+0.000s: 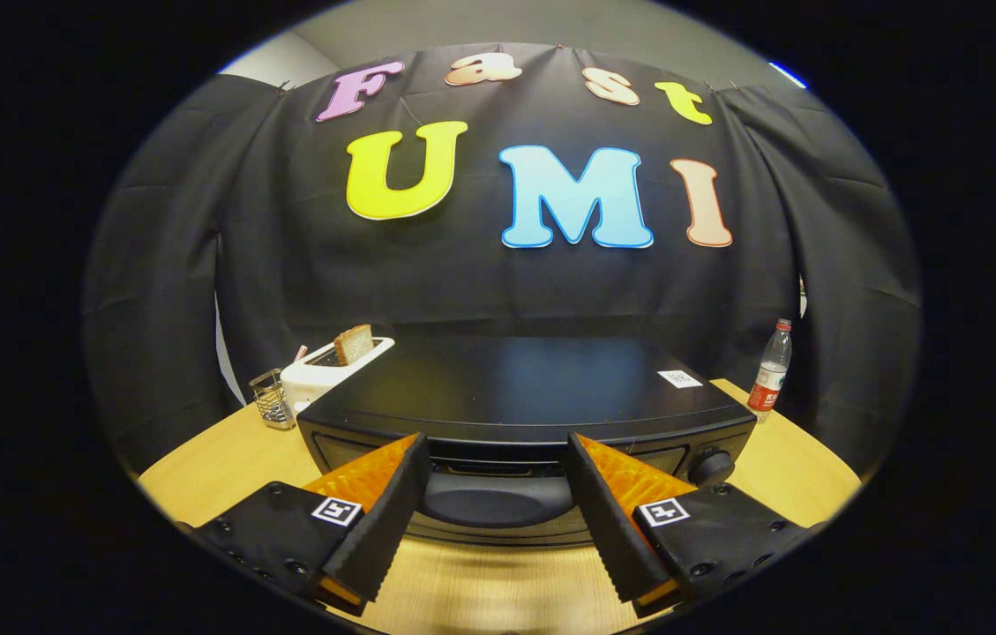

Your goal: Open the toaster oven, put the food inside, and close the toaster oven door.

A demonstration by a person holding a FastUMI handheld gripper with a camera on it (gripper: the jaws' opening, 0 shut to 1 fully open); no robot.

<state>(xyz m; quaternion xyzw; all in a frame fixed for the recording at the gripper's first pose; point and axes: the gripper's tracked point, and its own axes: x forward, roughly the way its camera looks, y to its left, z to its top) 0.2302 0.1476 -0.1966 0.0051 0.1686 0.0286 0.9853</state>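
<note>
At the lower centre of the frame, the gripper (494,467) stands with its two fingers spread wide, holding nothing; the toaster oven's door handle (498,499) sits in the gap between them, touched by neither finger as far as I can tell. The black toaster oven (524,388) fills the middle of the frame on a wooden table (206,476), its door shut and its control knob (713,465) at lower right of the front panel.

I judge the oven heavy and rigid enough to stay put, while the door should swing stiffly on a hinge, probably along its bottom edge. The handle looks smooth, rounded and rather slippery; the surest hold would be to close both fingers across its middle and pull evenly outward and down.

Toward the left of the frame, behind the oven, a white pop-up toaster (325,370) holds a slice of bread (355,343) standing upright in its slot. That bread would be light, soft and crumbly, so a gentle pinch suits it. Beside the toaster stands a small wire mesh holder (271,399); its contents are too small to tell. At the right of the frame a capped plastic bottle (771,368) stands upright, its fill unclear.
</note>
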